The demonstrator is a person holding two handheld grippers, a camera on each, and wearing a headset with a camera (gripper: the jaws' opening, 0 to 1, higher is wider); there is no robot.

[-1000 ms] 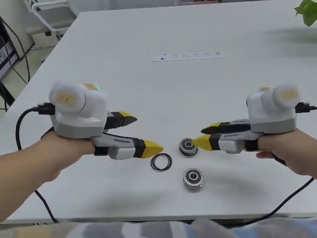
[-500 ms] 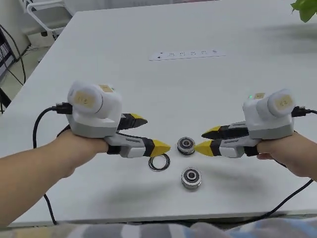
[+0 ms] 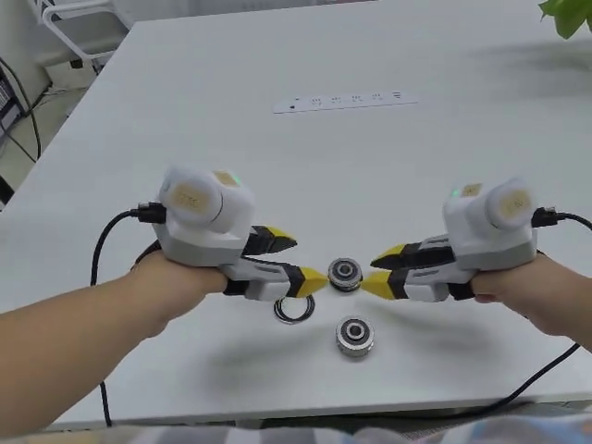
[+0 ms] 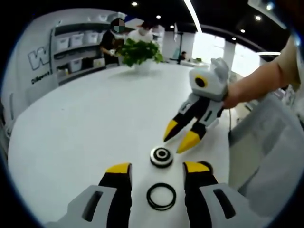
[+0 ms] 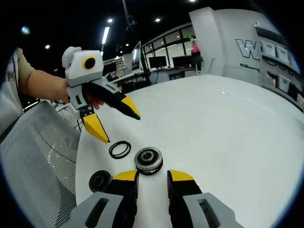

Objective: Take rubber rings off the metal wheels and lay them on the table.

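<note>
1. Change: over the last second both grippers have closed in from well apart. The left gripper (image 3: 303, 261) and the right gripper (image 3: 375, 271) now flank the far wheel (image 3: 345, 271) on opposite sides, with their tips just beside it and no contact visible.
2. Gripper state: both sets of jaws stand apart and hold nothing. The left is spread wider than the right.
3. Task items: the loose rubber ring (image 3: 294, 309) lies flat on the surface (image 3: 185, 111), just below the left gripper's lower tip, and has not moved. The near wheel (image 3: 354, 335) sits close by on the person's side, untouched.
4. Implication (judgement): one ring is already off. The converging approach suggests the far wheel is the next to be held and stripped.
5. Limits: whether either wheel carries a ring cannot be made out at this size. In the head view the left gripper's lower jaw covers part of the loose rubber ring's upper edge.
</note>
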